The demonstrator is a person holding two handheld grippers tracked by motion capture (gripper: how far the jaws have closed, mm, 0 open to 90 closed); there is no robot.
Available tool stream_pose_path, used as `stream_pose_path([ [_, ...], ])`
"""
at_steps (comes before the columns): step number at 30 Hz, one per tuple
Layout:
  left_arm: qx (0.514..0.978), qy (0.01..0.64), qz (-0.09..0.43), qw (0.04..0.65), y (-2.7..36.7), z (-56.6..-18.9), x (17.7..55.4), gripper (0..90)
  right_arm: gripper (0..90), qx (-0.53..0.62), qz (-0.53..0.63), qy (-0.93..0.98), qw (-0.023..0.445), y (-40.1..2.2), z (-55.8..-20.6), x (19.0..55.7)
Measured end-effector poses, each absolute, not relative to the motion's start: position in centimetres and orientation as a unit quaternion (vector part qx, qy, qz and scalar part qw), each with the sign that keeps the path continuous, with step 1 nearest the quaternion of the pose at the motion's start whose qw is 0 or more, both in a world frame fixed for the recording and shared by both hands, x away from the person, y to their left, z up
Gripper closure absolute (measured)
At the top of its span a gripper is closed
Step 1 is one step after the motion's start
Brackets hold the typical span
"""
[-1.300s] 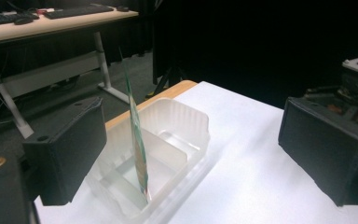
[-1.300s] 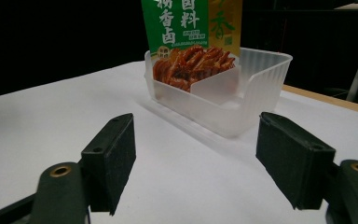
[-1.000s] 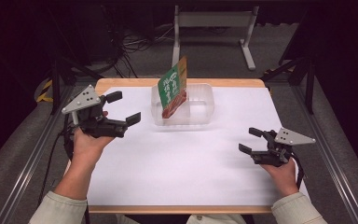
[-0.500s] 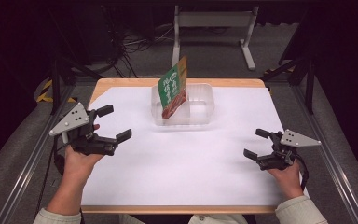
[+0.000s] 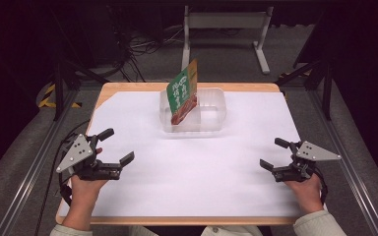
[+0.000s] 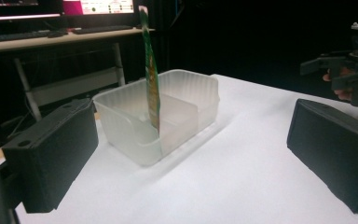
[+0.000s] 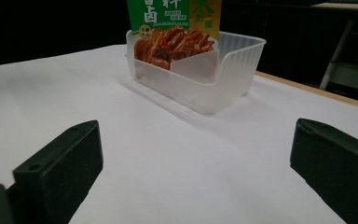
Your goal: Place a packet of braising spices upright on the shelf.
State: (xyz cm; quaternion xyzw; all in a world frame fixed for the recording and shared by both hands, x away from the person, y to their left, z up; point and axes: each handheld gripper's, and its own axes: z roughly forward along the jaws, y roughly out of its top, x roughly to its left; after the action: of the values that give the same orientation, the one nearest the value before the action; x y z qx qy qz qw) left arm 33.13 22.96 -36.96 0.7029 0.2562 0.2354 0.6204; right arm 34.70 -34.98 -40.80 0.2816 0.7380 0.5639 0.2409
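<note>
White paper [image 5: 202, 167] covers the table, and down at its near edge both grippers sit low and apart: the left gripper [image 5: 112, 150] has pulled back toward the person from beside the tray, the right gripper [image 5: 275, 153] has slid back a touch too, and both have jaws spread wide, holding nothing. Farther off, the snack packet [image 5: 183, 93] stands upright in the clear plastic tray [image 5: 211, 120], leaning on its divider, so the placing looks done.
</note>
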Motion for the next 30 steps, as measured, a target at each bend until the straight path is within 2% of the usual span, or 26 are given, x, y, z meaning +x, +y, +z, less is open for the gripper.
stream_pose_path([
  [11, 0.727, 0.271, 0.217, 0.593, 23.3, -41.3, 33.2, 1.4, 0.4, 0.274, 0.566, 0.742, 0.232, -34.8, -41.4, 35.0],
  [17, 0.722, 0.312, 0.187, 0.589, 23.5, -42.6, 33.9, 0.5, 0.0, 0.276, 0.568, 0.746, 0.211, -34.5, -41.7, 35.1],
  [30, 0.784, 0.333, 0.181, 0.491, 23.1, -44.7, 35.4, 1.1, 0.0, 0.285, 0.543, 0.770, 0.177, -33.6, -42.7, 35.4],
])
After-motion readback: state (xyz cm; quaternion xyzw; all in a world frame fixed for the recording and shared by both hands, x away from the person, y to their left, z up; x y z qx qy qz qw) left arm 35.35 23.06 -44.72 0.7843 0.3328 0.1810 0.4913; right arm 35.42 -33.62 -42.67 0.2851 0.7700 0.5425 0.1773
